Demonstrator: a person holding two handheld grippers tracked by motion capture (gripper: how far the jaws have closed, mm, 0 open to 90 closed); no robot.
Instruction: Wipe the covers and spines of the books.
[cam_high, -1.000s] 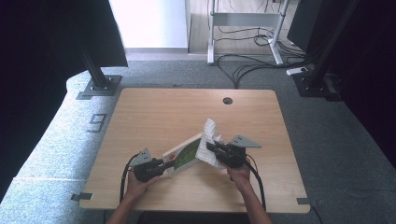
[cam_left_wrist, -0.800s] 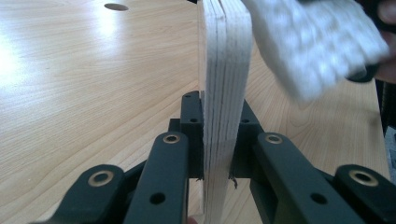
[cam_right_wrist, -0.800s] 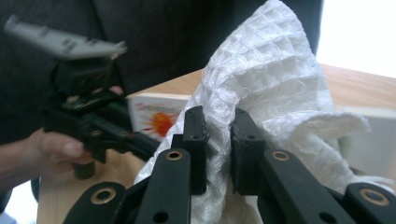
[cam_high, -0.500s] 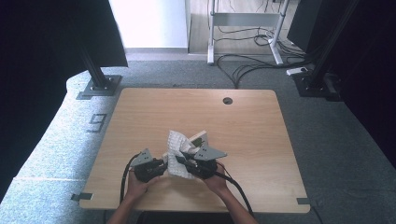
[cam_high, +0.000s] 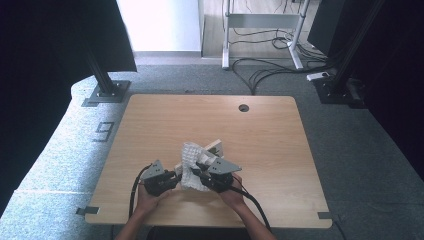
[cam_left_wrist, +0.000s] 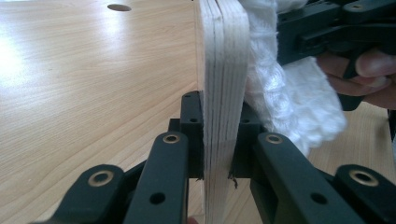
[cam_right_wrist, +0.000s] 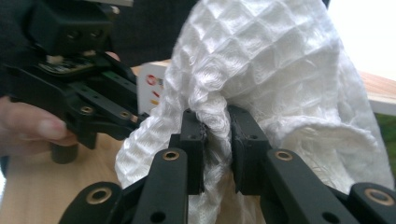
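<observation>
Wooden table (cam_high: 150, 125): left gripper (cam_left_wrist: 217, 140) clamps plywood board (cam_left_wrist: 223, 70), right gripper (cam_right_wrist: 215, 135) pinches white waffle cloth (cam_right_wrist: 280, 60); hard wiping could twist the board loose.

Table (cam_high: 165, 120) far half, left and right sides open; upright board (cam_high: 212, 148) and cloth (cam_high: 192, 165) block near centre.

Cloth (cam_right_wrist: 280, 70): white, raised waffle-grid weave. Board (cam_left_wrist: 223, 93): pale plywood, thin dark ply lines along its edge; in the right gripper view a white face with small red and yellow marks at centre left. Both grippers: black jaws. Surface (cam_high: 165, 125): light wood grain, dark round hole at upper right.
</observation>
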